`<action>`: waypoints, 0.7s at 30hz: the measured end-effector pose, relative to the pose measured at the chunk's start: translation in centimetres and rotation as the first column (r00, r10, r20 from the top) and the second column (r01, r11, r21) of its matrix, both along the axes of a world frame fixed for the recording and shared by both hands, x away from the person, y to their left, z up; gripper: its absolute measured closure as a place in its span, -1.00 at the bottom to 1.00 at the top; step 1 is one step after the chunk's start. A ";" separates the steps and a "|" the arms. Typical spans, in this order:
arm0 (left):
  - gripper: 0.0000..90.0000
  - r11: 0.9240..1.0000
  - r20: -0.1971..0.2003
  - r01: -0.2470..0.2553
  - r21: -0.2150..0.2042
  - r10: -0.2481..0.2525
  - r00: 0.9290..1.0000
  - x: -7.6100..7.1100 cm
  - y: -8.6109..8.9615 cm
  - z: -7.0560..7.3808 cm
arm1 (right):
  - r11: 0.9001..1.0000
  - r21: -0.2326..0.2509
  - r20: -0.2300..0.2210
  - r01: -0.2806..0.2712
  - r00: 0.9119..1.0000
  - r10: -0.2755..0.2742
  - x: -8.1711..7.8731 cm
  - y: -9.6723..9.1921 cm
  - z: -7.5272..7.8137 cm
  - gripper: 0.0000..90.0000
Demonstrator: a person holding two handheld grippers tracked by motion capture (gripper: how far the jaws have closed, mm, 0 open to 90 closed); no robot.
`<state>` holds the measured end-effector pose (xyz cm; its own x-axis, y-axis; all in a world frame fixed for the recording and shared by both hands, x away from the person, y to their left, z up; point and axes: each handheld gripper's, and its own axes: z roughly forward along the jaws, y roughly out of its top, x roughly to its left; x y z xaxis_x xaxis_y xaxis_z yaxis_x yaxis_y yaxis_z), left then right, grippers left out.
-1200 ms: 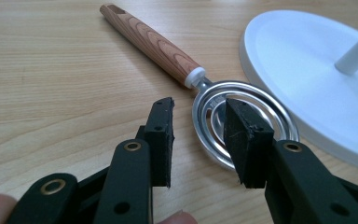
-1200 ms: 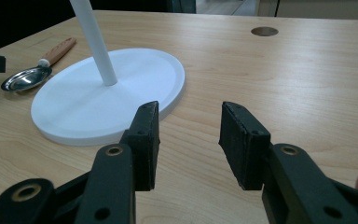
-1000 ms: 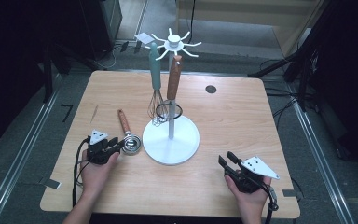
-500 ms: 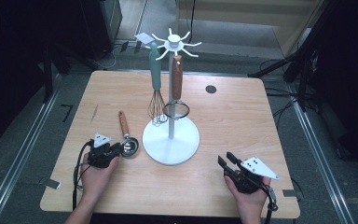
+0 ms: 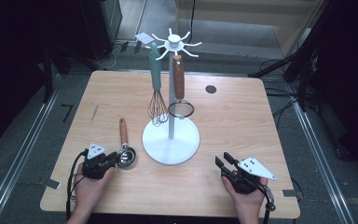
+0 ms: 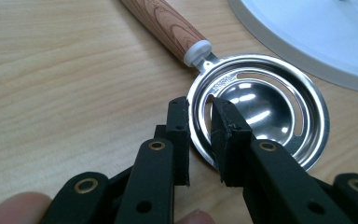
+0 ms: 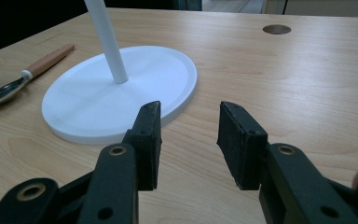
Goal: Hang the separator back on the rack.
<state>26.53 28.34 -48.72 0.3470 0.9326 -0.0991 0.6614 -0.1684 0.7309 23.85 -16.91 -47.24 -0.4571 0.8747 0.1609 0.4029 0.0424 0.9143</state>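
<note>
step: left gripper (image 6: 196,122) clamping the rim of the wood-handled slotted steel egg separator (image 6: 261,116)
right gripper (image 7: 189,140): idling, half-open, empty
next: likely lifting toward the white hook stand (image 5: 171,140)

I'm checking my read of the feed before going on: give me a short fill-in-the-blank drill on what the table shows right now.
1. The left gripper is shut on the rim of the metal ____.
2. The right gripper holds ____.
3. The whisk hangs on the white ____.
4. The egg separator has a ____ handle.

Missing words: egg separator; nothing; stand; wooden
</note>
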 end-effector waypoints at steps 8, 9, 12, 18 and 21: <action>0.71 0.999 0.004 0.038 0.011 -0.038 0.999 -2.0 -1.0 0.0 | 1.000 -0.003 -0.001 -0.016 1.000 0.016 0.0 0.4 0.0 0.36; 0.70 0.999 0.005 0.045 0.014 -0.045 0.999 -2.3 -1.3 -0.1 | 1.000 -0.004 -0.001 -0.016 1.000 0.016 -0.1 0.5 0.0 0.36; 0.67 0.999 0.002 0.054 -0.004 -0.054 0.999 -2.9 -1.8 -0.1 | 1.000 -0.002 0.001 -0.023 1.000 0.023 -0.1 0.7 0.0 0.36; 0.50 0.991 -0.004 0.130 -0.020 -0.130 0.992 -3.5 -2.7 -0.1 | 0.999 -0.007 0.001 -0.041 0.999 0.041 -0.2 1.4 0.1 0.36; 0.32 0.991 0.013 0.127 -0.037 -0.126 0.992 -3.4 -2.4 -0.1 | 0.999 -0.006 0.002 -0.050 0.999 0.050 -0.2 1.7 0.0 0.36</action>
